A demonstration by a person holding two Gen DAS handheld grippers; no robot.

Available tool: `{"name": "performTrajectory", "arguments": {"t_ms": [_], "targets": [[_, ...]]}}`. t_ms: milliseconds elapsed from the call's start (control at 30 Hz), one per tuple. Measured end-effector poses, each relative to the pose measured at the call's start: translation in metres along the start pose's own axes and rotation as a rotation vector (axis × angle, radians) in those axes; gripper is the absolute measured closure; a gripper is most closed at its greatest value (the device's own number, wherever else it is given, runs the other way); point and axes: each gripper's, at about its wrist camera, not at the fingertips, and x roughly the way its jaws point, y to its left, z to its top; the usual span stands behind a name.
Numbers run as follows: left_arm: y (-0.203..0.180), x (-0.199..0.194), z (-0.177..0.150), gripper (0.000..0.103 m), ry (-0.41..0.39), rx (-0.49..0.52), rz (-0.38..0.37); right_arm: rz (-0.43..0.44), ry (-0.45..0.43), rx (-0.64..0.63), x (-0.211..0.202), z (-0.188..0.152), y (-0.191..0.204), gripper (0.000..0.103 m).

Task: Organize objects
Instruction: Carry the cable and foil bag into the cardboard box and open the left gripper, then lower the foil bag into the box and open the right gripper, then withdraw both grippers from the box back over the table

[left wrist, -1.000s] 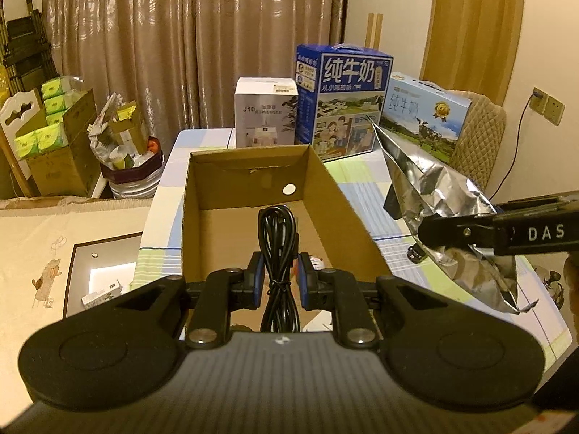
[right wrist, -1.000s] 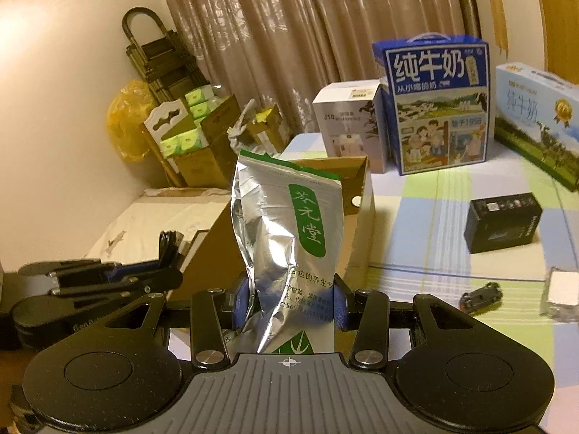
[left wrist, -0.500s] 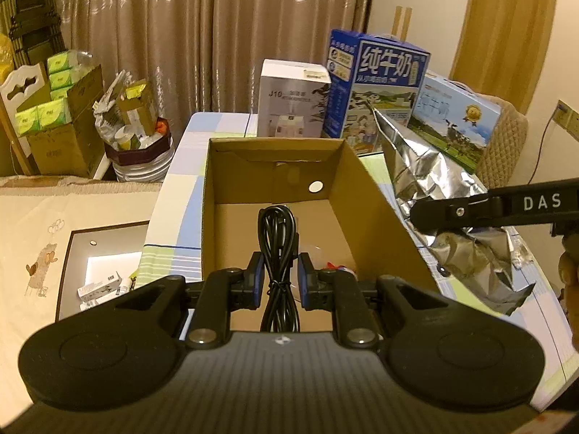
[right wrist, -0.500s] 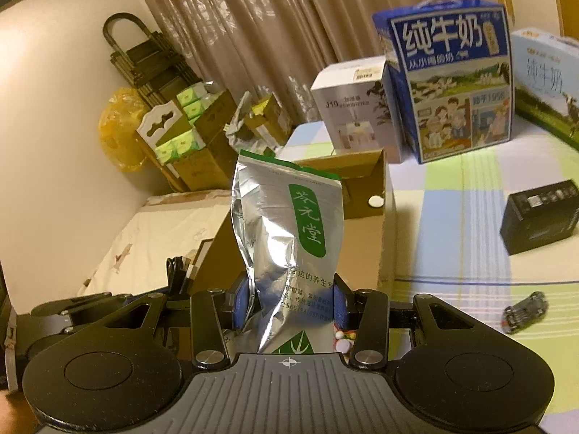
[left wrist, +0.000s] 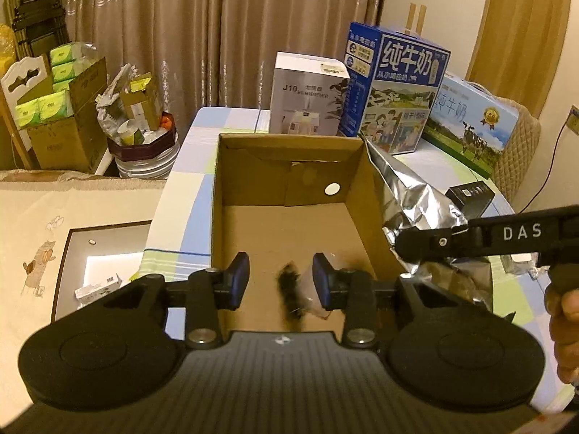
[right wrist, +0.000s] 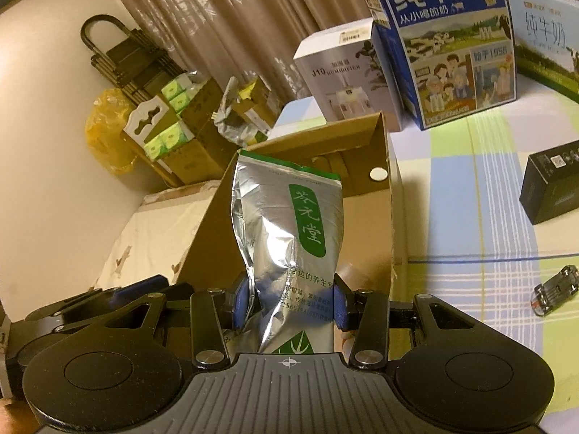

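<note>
Checked tabletop [left wrist: 188, 166], curtains [left wrist: 217, 36] behind, open box [left wrist: 369, 195] ahead of both grippers. Left gripper [left wrist: 280, 276] fingers wide apart, holding nothing; blurred black cable [left wrist: 289, 294] between them over the box floor. Right gripper [right wrist: 289, 298] fingers clamped on foil pouch [right wrist: 289, 224], upright over the box.

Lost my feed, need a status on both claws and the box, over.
Left claw open over box, blurred black cable between its fingers. Right claw shut on foil bag, beside box. Nothing blocking.
</note>
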Motion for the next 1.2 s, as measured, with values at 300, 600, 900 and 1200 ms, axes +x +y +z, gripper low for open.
{"name": "performTrajectory", "arguments": {"t_ms": [300, 600, 900, 1200], "targets": [[0.01, -0.011, -0.009, 0.063, -0.009, -0.027, 0.011, 0.038, -0.002, 0.043, 0.004, 0.001, 0.006, 0.058], [0.012, -0.029, -0.013, 0.048, -0.028, -0.037, 0.029, 0.075, -0.084, 0.086, -0.02, 0.002, 0.004, 0.036], [-0.011, -0.059, -0.023, 0.04, -0.052, -0.033, 0.003, -0.019, -0.1, 0.076, -0.078, -0.033, -0.018, 0.035], [-0.066, -0.092, -0.028, 0.021, -0.098, 0.015, -0.074, -0.133, -0.128, 0.035, -0.141, -0.092, -0.053, 0.035]]}}
